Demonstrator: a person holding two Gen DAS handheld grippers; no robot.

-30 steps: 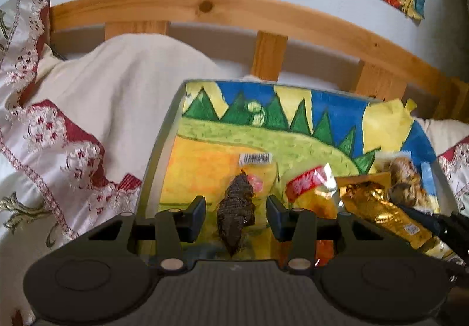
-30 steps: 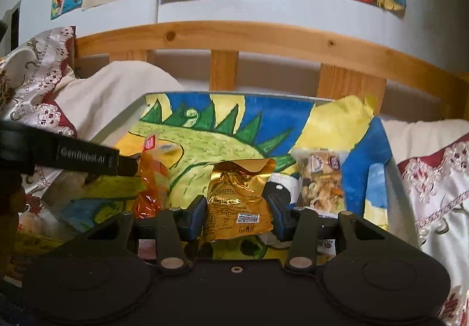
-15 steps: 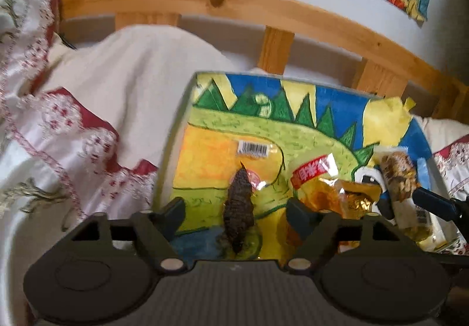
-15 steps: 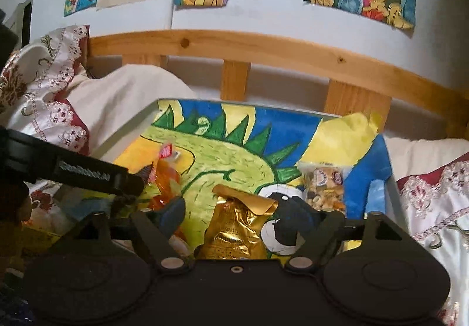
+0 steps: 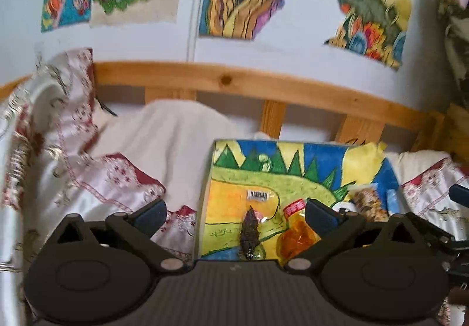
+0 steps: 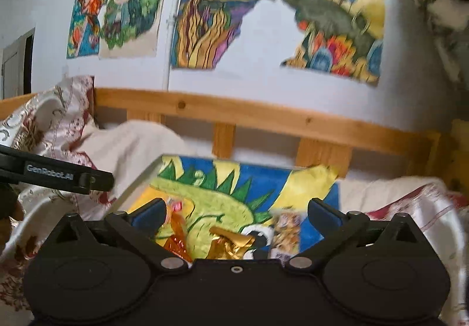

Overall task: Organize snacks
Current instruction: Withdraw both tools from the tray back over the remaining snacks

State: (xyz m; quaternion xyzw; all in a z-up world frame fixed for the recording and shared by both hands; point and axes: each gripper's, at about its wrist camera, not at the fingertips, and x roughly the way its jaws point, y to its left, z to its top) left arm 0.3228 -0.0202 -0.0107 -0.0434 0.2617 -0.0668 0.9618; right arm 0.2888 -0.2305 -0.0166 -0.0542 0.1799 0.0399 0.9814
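Note:
A tray lined with a colourful dinosaur drawing (image 5: 293, 182) lies on the bed. On it lie a dark brown snack in a clear wrapper (image 5: 249, 233), an orange packet with a red label (image 5: 296, 235) and a nut packet (image 5: 368, 203). My left gripper (image 5: 234, 213) is open and empty, lifted above the dark snack. In the right wrist view the tray (image 6: 263, 185) holds the orange packet (image 6: 176, 238), a gold foil packet (image 6: 230, 245) and the nut packet (image 6: 287, 227). My right gripper (image 6: 236, 213) is open and empty above the gold packet.
A wooden headboard rail (image 5: 263, 85) runs behind the tray. White and red embroidered bedding (image 5: 102, 173) lies to the left and right (image 6: 410, 208). Drawings hang on the wall (image 6: 205, 18). The left gripper's arm (image 6: 58, 173) shows at the left of the right wrist view.
Both grippers opened wide, letting go of the dark snack and the gold packet, and pulled back and up. The snacks stay on the tray.

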